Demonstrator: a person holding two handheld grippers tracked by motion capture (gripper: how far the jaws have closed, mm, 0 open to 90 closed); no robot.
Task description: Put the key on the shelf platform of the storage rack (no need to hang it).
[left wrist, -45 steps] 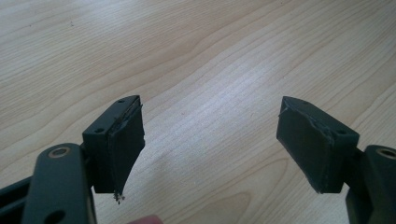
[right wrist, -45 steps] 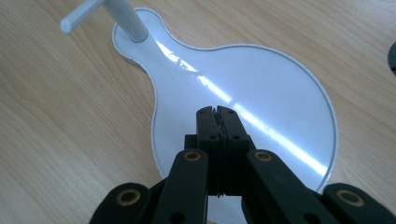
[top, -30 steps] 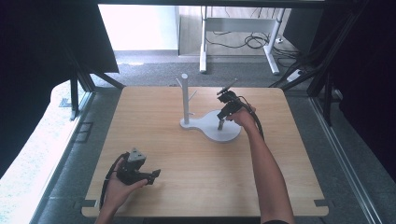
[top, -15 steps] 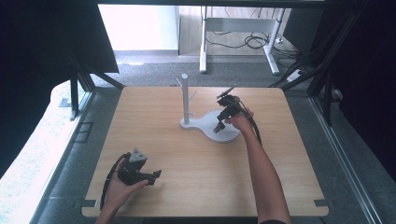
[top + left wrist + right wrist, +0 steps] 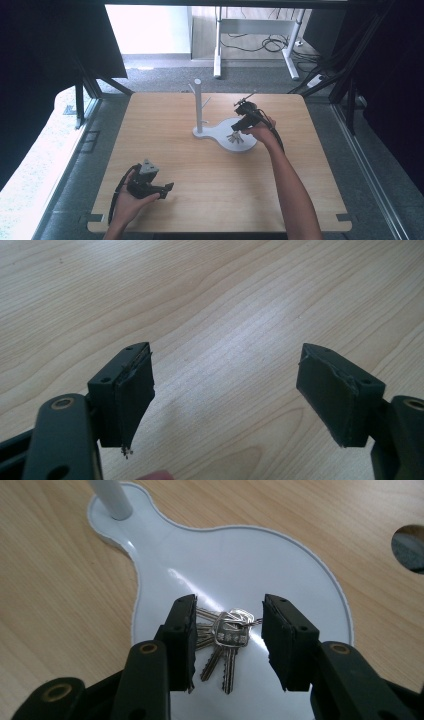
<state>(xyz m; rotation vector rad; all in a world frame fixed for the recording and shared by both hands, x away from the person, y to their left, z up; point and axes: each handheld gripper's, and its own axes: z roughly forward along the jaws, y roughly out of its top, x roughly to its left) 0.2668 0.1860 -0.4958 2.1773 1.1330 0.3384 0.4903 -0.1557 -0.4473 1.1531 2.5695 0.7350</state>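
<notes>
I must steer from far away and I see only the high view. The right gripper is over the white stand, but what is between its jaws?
Observer: A bunch of keys lies flat on the white stand base, between the jaws of the right gripper, which stand apart on either side of it.
Operator: Do the jaws already touch the keys?
Observer: The left jaw seems to meet the key blades; at the right jaw a small gap shows beside the ring.
Operator: And the left gripper, does it carry something?
Observer: No. The left gripper has its jaws wide apart, with bare wooden table between them.
</notes>
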